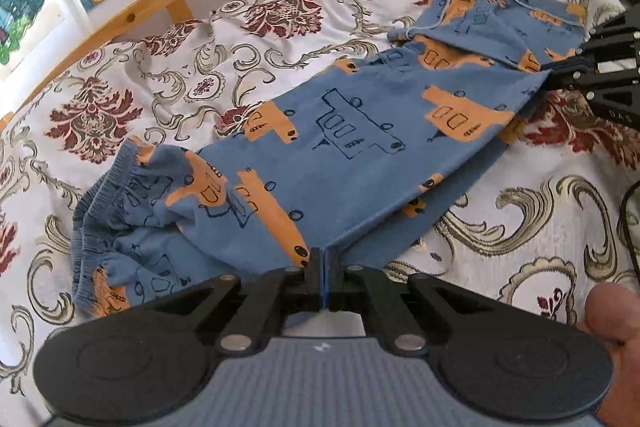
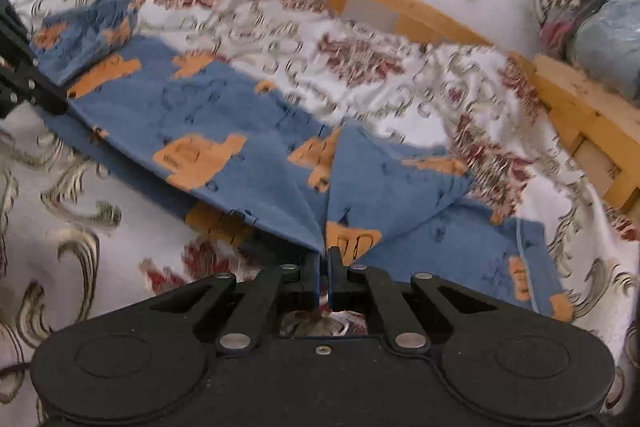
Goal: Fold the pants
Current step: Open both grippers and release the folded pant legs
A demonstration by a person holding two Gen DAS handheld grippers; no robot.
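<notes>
Your left gripper [image 1: 323, 259] pinches the near edge of the pants [image 1: 360, 131]; your right gripper [image 2: 325, 257] pinches the same edge further right. The pants lie lengthwise on the bedspread [image 1: 240, 27], waistband left, cuffs folded over at right.

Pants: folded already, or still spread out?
Partly folded: the pants lie lengthwise doubled on the bedspread, leg ends turned over.
</notes>
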